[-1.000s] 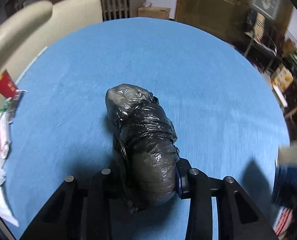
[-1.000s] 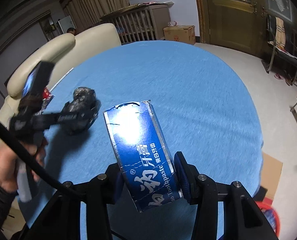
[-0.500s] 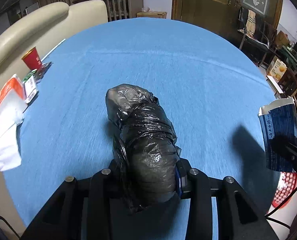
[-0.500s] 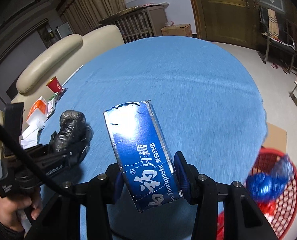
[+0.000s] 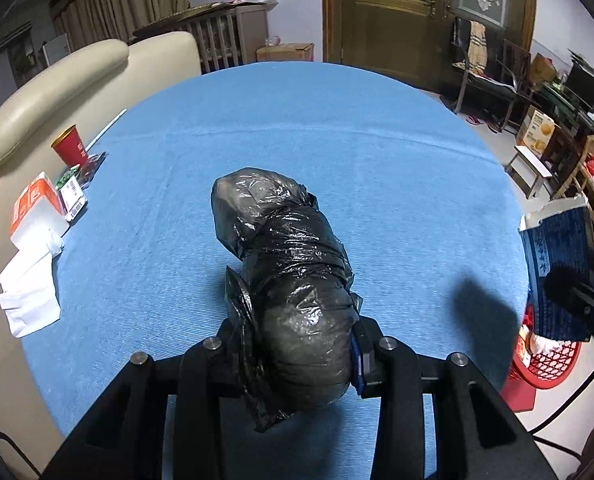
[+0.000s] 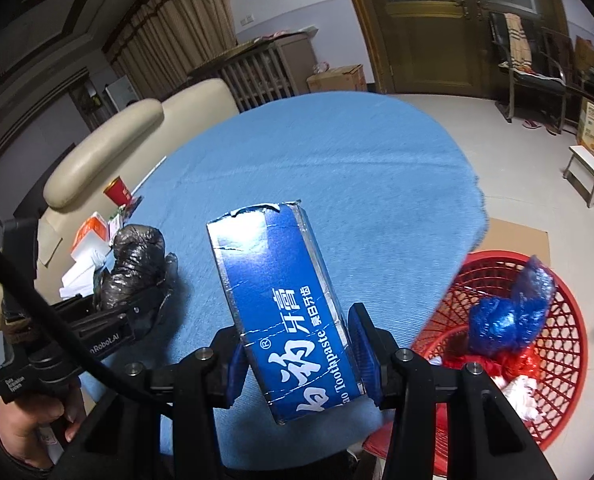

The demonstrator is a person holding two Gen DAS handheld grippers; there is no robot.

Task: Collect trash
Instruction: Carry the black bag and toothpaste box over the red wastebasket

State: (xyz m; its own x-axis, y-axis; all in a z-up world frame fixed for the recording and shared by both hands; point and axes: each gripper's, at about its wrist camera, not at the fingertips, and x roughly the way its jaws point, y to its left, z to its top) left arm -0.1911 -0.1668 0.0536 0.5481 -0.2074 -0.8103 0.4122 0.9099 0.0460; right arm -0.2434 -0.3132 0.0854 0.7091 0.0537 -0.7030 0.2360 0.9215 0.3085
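We are carrying trash: left gripper (image 5: 297, 354) clamps a black bag (image 5: 285, 292), right gripper (image 6: 299, 354) a toothpaste box (image 6: 285, 312). Next: release both over the red basket (image 6: 561, 344).

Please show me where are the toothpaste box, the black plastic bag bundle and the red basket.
toothpaste box (image 6: 285, 308): right wrist view, its blue printed face.
black plastic bag bundle (image 5: 285, 264): left wrist view, middle of the wrapped bag.
red basket (image 6: 565, 344): right wrist view, its mesh wall.

Blue cardboard toothpaste box (image 6: 293, 312): white Chinese characters, an ® mark, "Toothpaste". Black left gripper (image 6: 137, 300) body: "nRobot.AI", partly hidden.
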